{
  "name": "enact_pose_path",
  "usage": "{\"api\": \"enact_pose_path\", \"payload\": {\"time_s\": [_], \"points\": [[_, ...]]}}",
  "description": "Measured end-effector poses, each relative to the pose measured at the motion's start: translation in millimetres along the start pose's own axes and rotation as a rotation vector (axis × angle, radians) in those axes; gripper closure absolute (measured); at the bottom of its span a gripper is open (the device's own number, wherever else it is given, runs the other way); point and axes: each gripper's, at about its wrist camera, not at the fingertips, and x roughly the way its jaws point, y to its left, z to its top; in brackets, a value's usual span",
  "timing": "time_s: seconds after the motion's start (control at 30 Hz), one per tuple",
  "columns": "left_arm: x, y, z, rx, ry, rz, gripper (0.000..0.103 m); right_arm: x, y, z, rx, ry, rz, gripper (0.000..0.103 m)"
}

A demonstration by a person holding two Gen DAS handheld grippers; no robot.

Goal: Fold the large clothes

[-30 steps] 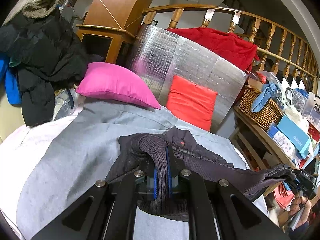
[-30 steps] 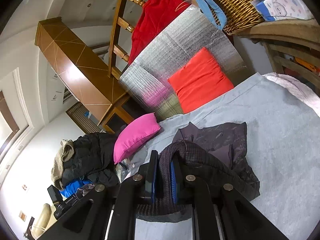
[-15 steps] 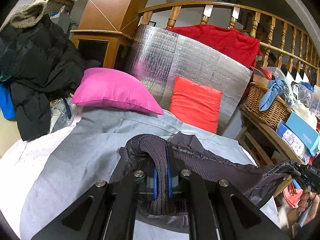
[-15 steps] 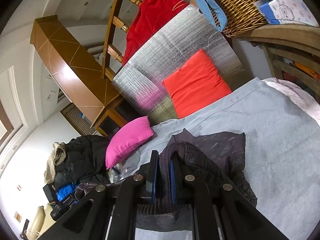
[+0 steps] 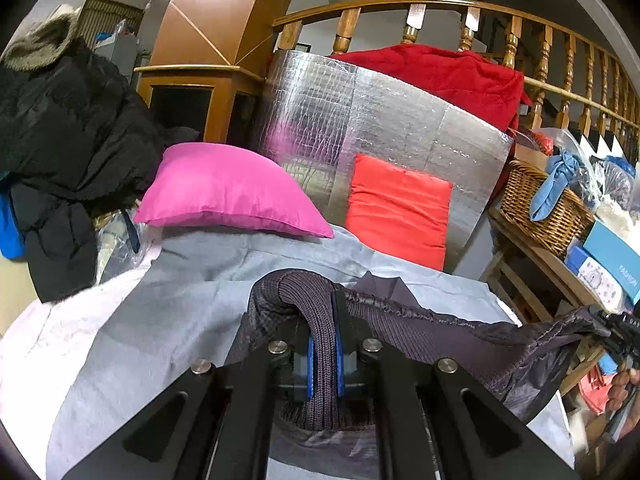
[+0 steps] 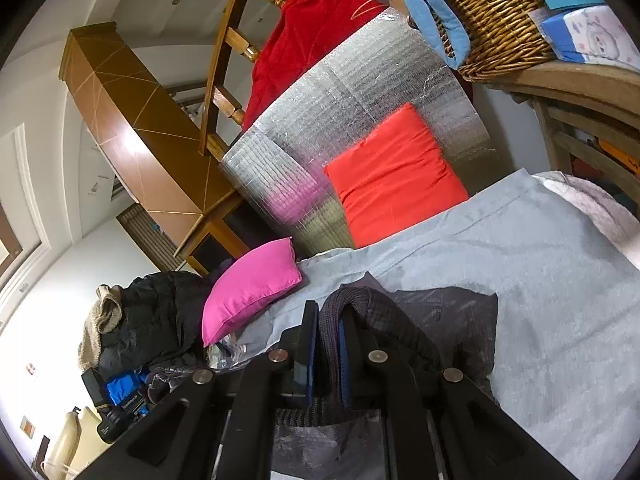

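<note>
Dark knit jacket point(image 5: 420, 332) hangs over grey sheet point(image 5: 140, 320), hem stretched btwn both grippers. Left view: left gripper point(image 5: 323, 354) jaws clamped on ribbed hem; right gripper point(image 5: 618, 332) at far right edge w/ hand point(image 5: 624, 384). Right view: right gripper point(image 6: 329, 354) jaws tight on hem, jacket point(image 6: 452, 320) body resting on sheet point(image 6: 560, 300) near pink pillow point(image 6: 252, 288).

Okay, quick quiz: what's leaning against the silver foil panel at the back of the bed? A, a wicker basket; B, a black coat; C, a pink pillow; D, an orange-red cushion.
D: the orange-red cushion stands propped against the silver foil panel, while the pink pillow lies on the grey sheet to its left, the wicker basket sits on a side shelf, and the black coat is heaped far left.
</note>
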Motion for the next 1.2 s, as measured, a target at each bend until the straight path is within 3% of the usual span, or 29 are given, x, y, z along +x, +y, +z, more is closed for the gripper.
{"api": "enact_pose_path", "payload": {"time_s": [0.67,1.2], "points": [[65.1,-3.3,17.2,0.061,0.020,0.041,0.095,66.7,-16.4,33.6,-0.008,0.023,-0.039,0.094],[150.0,-1.1,12.6,0.108,0.115,0.104,0.095,152.8,-54.2,52.4,-0.024,0.143,-0.148,0.095]]}}
